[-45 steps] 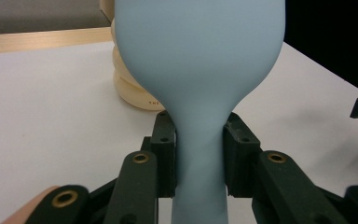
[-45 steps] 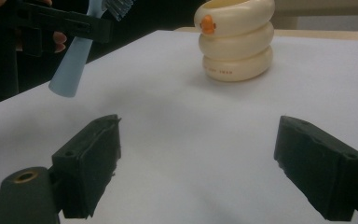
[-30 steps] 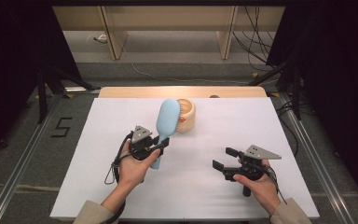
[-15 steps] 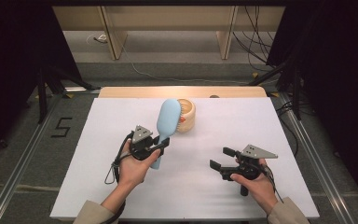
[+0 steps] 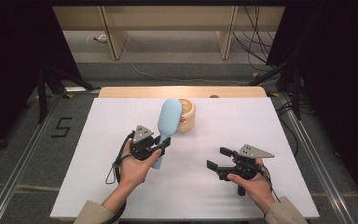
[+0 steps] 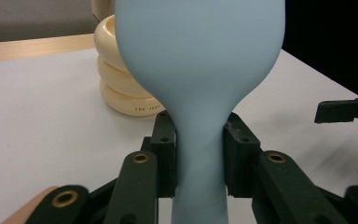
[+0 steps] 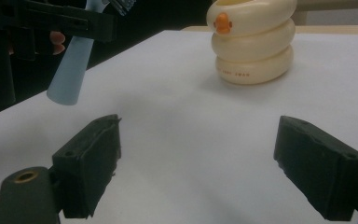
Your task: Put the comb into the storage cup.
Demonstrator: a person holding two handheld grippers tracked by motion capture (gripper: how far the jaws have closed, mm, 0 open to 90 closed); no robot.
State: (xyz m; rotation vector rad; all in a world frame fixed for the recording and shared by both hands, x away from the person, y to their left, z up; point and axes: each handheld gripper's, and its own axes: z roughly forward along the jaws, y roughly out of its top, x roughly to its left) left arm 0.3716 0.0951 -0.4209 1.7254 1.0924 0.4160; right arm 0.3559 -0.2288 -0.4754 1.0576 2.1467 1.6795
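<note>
High view. The left gripper (image 5: 161, 145) stands at roughly 8 o'clock from the table's centre, its jaws clamped on the handle of a light blue hairbrush (image 5: 167, 122). The brush is held off the white table (image 5: 270, 126), with its head pointing toward 12 o'clock and overlapping the near side of a cream ringed holder (image 5: 188, 114). The right gripper (image 5: 218, 158) rests at about 4 o'clock, well apart from the brush; its jaws are spread wide and hold nothing.

Left gripper view. The two black pads press on the narrow neck of the hairbrush (image 6: 200, 93), one on each side, so the grip is firm. The smooth back of the brush head faces the camera. The cream ringed holder (image 6: 116, 88) stands behind it at 10 o'clock. One jaw of the right gripper (image 6: 342, 109) enters at 3 o'clock.

Right gripper view. The wide-apart jaws of the right gripper (image 7: 205, 172) have only bare table between them. The cream ringed holder (image 7: 254, 42), bearing an orange mark, stands at 1 o'clock. The end of the brush handle (image 7: 70, 70) hangs clear of the table at 10 o'clock.

Step in hand, as judged: the brush is lifted and carried at the holder. The next move probably calls for lowering the brush into or onto the holder while keeping the handle grip, with the right gripper free to steady the holder.
</note>
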